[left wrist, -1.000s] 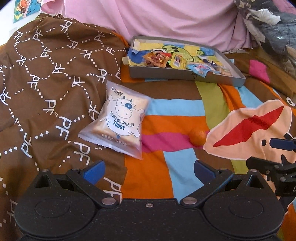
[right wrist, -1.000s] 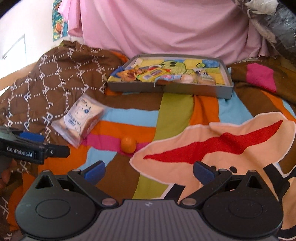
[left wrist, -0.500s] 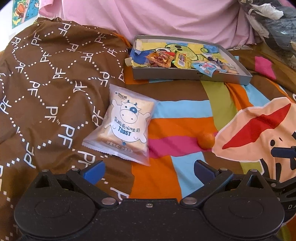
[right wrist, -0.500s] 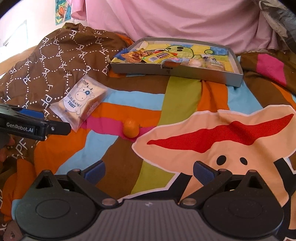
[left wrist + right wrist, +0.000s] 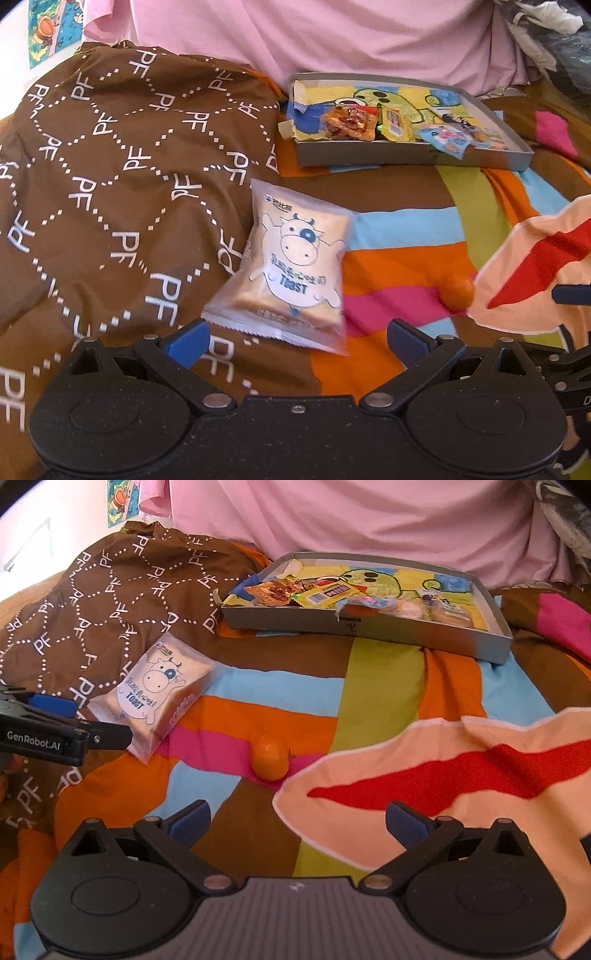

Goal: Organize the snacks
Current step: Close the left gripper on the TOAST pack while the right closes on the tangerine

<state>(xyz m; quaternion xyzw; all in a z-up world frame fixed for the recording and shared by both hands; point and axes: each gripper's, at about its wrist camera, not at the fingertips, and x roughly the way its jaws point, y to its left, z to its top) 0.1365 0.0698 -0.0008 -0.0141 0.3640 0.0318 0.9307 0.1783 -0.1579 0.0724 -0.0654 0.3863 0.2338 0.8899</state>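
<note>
The left claw (image 5: 295, 338) is spread wide and empty, its blue pads on either side of the near end of the toast packet (image 5: 291, 273) — the step in hand looks like picking that packet up. The right claw (image 5: 297, 821) is also apart and holds nothing; it faces the small orange (image 5: 270, 757), which lies a little ahead of it on the striped part of the bed cover (image 5: 380, 686).

The packet lies flat where the brown patterned cloth meets the stripes, toward the left side of the bed. The grey box (image 5: 413, 155), already holding several wrapped snacks, sits well beyond it near the far edge, by the pink cloth (image 5: 332, 33).

To do this well, lower the left claw so the pads close across the packet's body, not just the thin crimped seam — a seam grip is likely to slip or let the bag swing. The bedding is soft and will give, so press lightly and close gently; the bread inside looks easy to crush. Keep the pads clear of the loose cover folds, or the cloth may be pinched too.
</note>
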